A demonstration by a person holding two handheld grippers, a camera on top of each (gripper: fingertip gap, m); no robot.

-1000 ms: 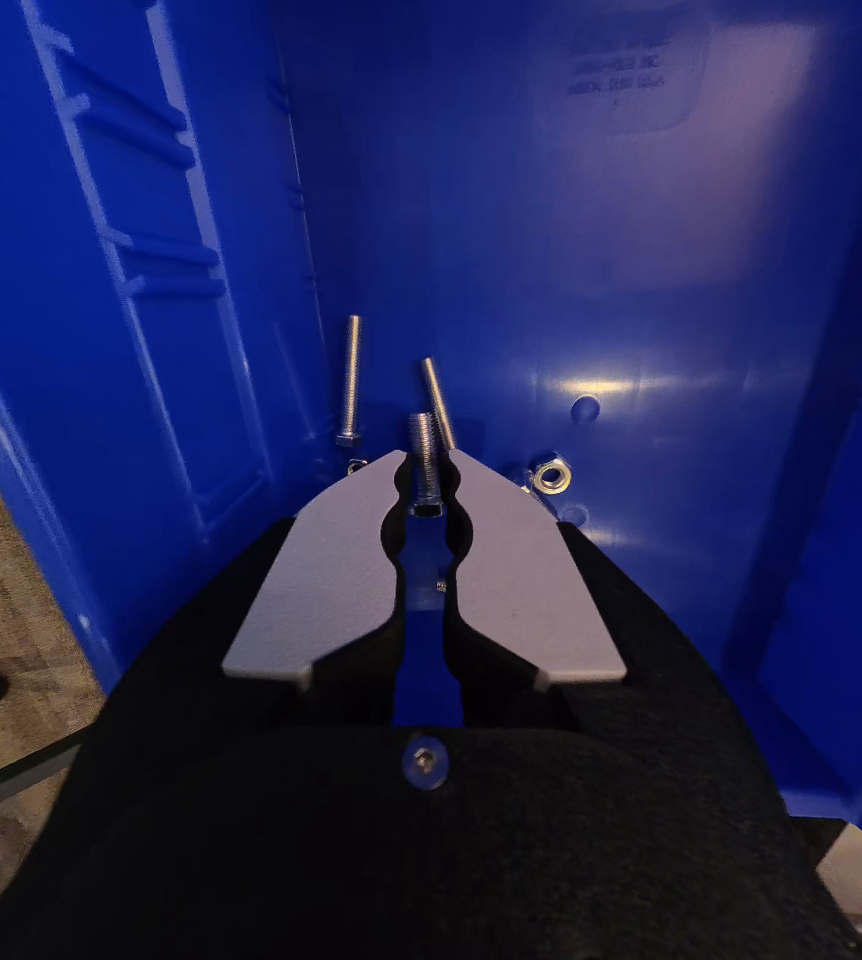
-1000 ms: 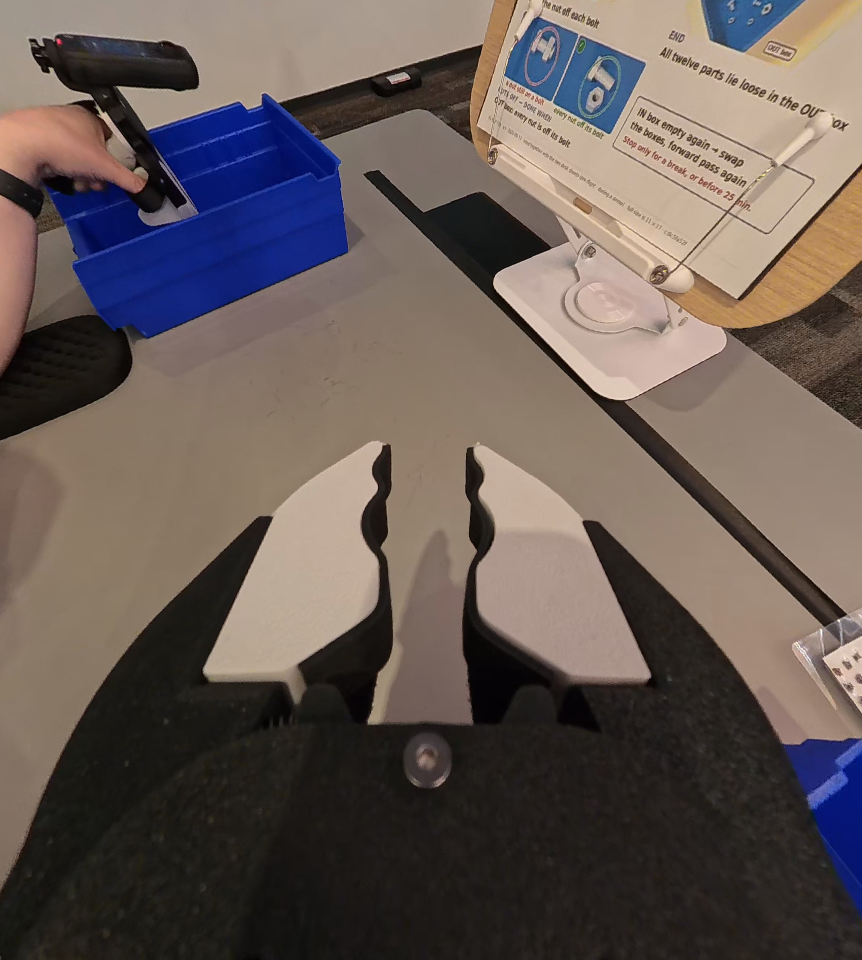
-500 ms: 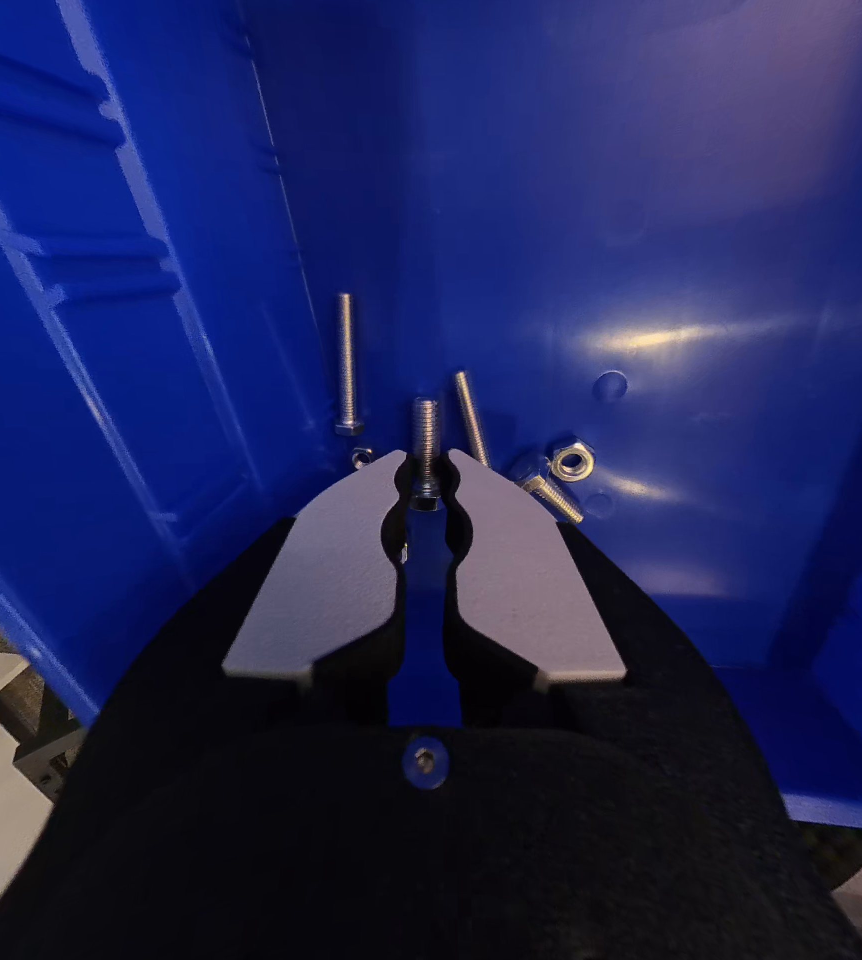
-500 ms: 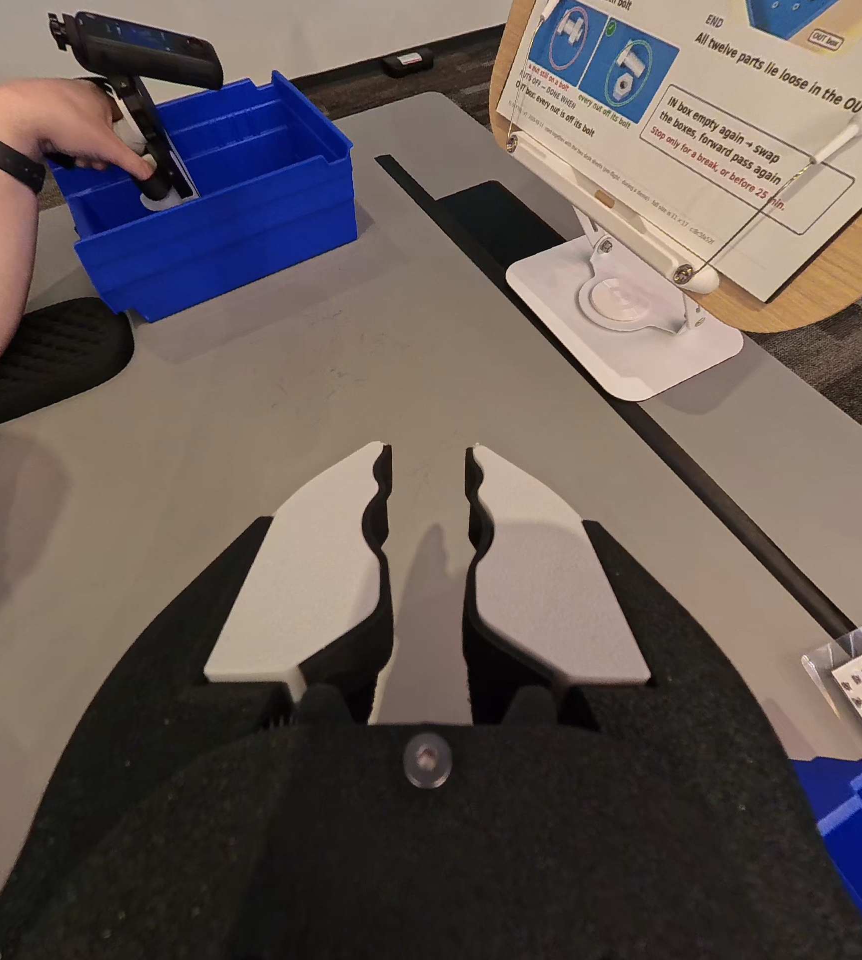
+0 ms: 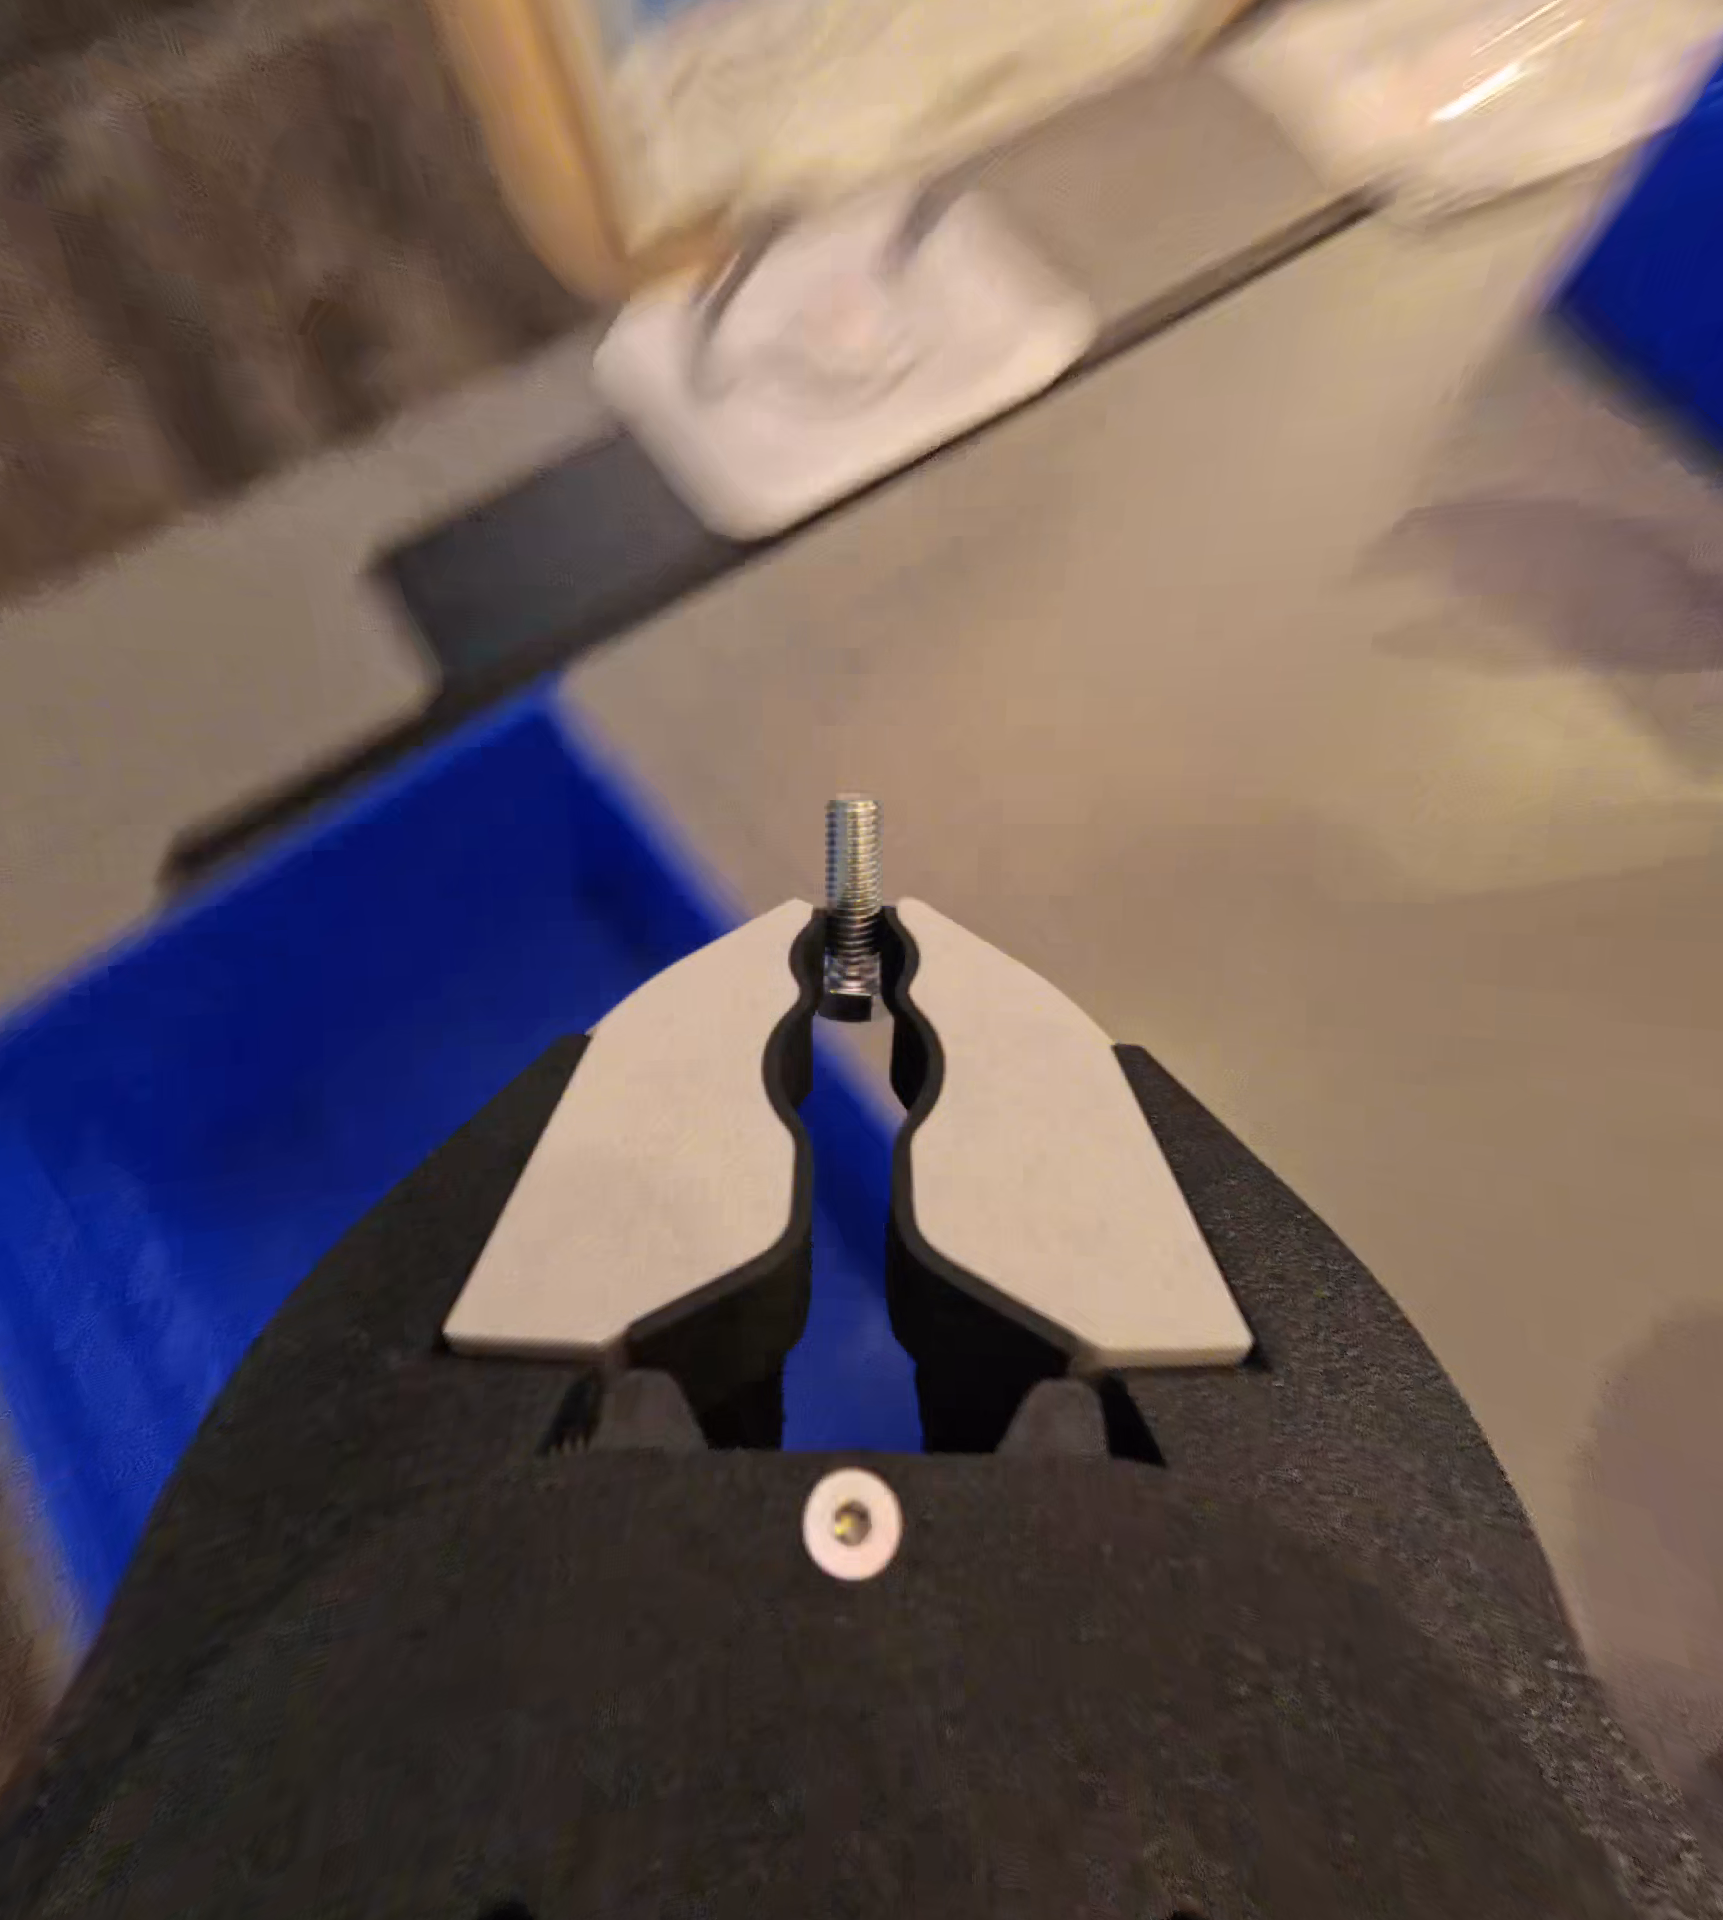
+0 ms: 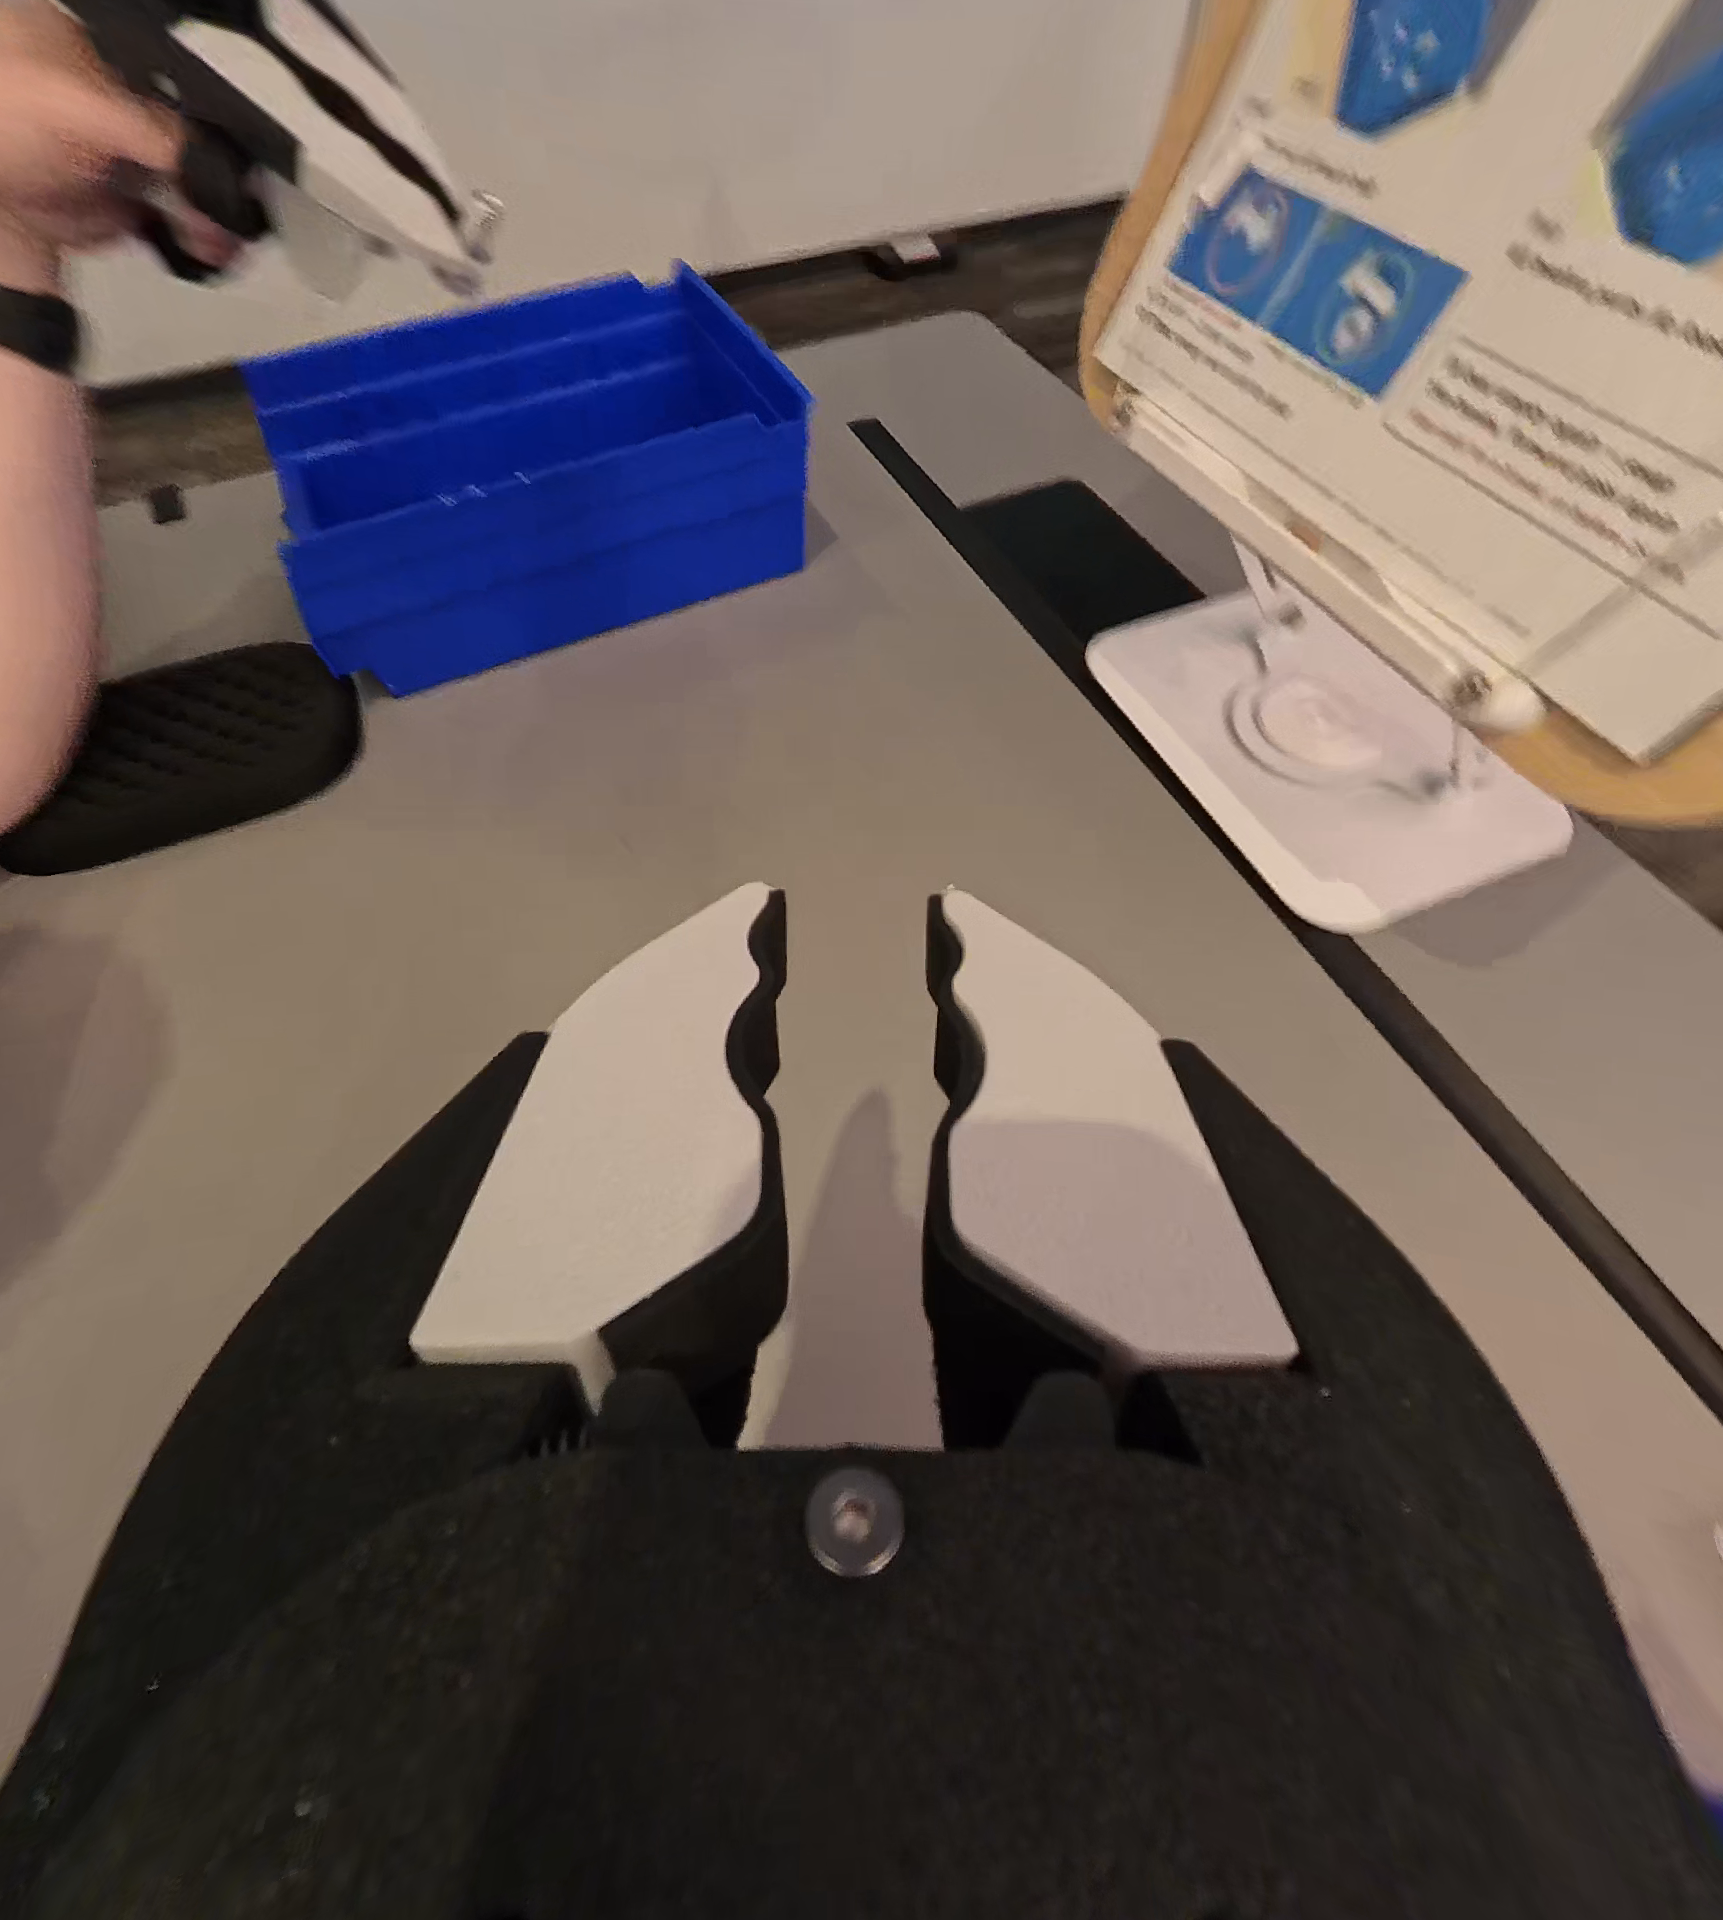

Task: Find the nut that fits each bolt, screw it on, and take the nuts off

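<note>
the left tongs [image 5: 852, 914] are clamped on a short bolt [image 5: 853, 868] – head tucked into the first notch between the tips, threaded end poking straight out past them. that hold makes sense to me: the threads are left bare so a nut can go on from the front, and the notch should stop the head from spinning. in the right wrist view you can see those tongs [image 6: 470, 234] up in the air, above and a little left of the blue bin [image 6: 535, 488], held by a hand [image 6: 15, 135], with the bolt at the tips but too blurry there to say much.

the right tongs [image 6: 855, 904] are apart with nothing between them, hanging low over the grey table [image 6: 545, 810]. the bin sits ahead and to their left, the white stand with the instruction sheet [image 6: 1335, 758] ahead on their right. my guess is they wait open like that so they're ready to go fetch a nut.

no nut is on this bolt yet, and i can't pick out any nuts in either view – the left one is badly smeared. inside the bin only a few tiny pale specks show, can't tell what.

so i'd call this the very start of one pairing: bolt in hand, matching nut not found yet.
</note>
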